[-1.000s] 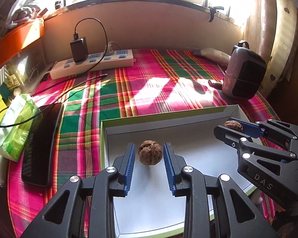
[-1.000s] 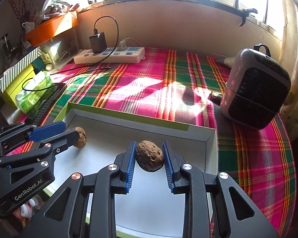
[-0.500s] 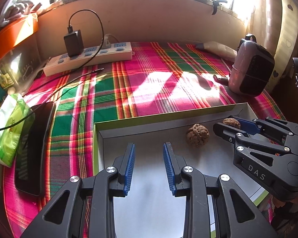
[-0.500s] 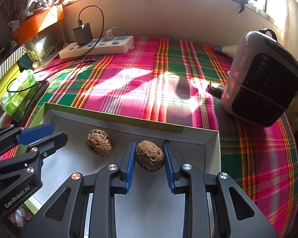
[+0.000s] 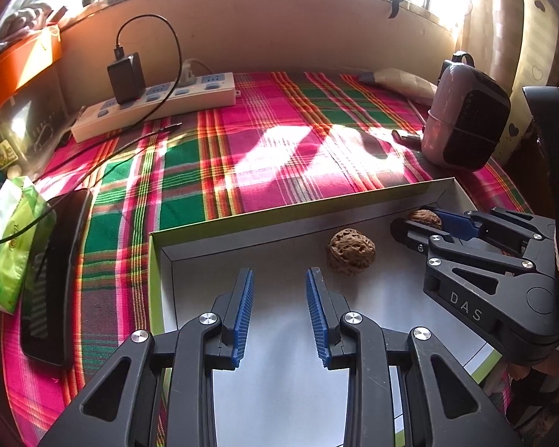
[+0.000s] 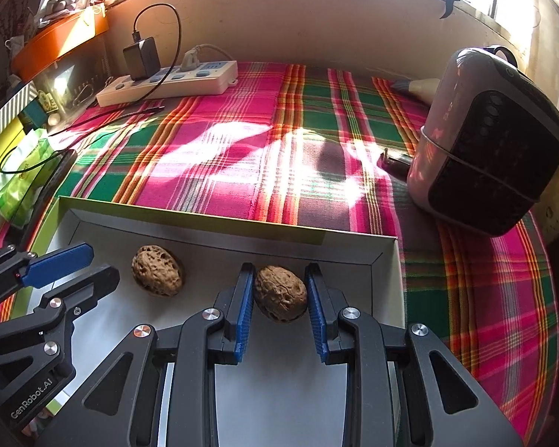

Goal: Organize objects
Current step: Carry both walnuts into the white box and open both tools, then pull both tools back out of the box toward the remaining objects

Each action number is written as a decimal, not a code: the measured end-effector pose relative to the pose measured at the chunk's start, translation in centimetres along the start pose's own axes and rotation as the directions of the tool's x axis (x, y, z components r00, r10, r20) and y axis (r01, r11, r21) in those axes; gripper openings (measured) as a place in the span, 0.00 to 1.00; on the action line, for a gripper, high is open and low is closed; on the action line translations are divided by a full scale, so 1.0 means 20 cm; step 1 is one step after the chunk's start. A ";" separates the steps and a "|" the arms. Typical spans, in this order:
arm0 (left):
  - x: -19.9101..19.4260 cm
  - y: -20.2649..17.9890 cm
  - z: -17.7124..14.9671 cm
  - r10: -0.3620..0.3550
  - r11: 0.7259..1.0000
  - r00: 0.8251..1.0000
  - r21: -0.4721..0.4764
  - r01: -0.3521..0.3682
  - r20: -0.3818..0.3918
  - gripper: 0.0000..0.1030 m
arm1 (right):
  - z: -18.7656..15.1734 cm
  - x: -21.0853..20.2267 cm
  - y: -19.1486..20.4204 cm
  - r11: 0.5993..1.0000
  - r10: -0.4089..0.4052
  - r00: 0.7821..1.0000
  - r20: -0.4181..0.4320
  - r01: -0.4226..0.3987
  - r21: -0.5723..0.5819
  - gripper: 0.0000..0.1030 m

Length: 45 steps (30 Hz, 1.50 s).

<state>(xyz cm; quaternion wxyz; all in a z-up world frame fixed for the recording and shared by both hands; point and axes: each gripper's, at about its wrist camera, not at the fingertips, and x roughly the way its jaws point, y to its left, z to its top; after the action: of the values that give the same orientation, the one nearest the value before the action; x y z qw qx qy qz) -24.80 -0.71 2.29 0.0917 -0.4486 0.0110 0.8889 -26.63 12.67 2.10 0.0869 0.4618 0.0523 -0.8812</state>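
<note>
Near tray's (image 6: 220, 219) far wall: right gripper (image 6: 280, 296) clamps walnut (image 6: 279, 292).

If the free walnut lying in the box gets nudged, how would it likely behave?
The free walnut is rounded and sits loose on the box floor, so it would probably roll. Its ridged shell looks rigid and likely grips well; the right gripper brackets a similar one.

Box floor (image 5: 279, 391) ahead of left gripper (image 5: 278, 309) bare up to far wall; loose walnut (image 5: 351, 250) just right of that lane. Right gripper (image 5: 421, 223) blocks box's right corner. Plaid cloth (image 6: 242, 156) mid-table open. Obstacles: heater (image 6: 488, 141) at right, power strip (image 5: 156, 106) at back, phone (image 5: 52, 275) and tissue pack (image 5: 7, 242) at left.
</note>
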 end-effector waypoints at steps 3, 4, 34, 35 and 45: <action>0.00 0.01 -0.01 0.003 1.000 1.000 -0.006 -0.003 -0.001 0.26 | 0.00 0.00 0.00 1.000 0.000 1.000 -0.001 0.000 0.000 0.28; 0.00 0.01 -0.01 0.004 1.000 1.000 -0.009 -0.004 -0.001 0.26 | 0.00 0.01 0.00 1.000 0.002 1.000 -0.001 -0.002 0.004 0.30; -0.20 0.02 -0.13 0.008 1.000 0.999 -0.029 -0.006 0.049 0.27 | -0.14 -0.23 -0.03 0.998 0.026 0.996 0.090 -0.031 0.052 0.49; -0.21 0.02 -0.14 0.010 1.000 0.999 -0.030 -0.009 0.049 0.27 | -0.16 -0.24 -0.04 0.998 0.028 0.995 0.095 -0.033 0.058 0.49; -0.31 0.03 -0.23 -0.001 0.999 0.997 -0.043 0.005 0.077 0.27 | -0.28 -0.35 -0.06 0.994 0.052 0.991 0.124 -0.063 0.085 0.49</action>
<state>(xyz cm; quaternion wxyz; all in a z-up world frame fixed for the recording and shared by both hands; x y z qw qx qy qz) -17.66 -2.63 4.59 0.0836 -0.4158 -0.0126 0.9055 -18.51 15.44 4.67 0.0948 0.4118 -0.0058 -0.9063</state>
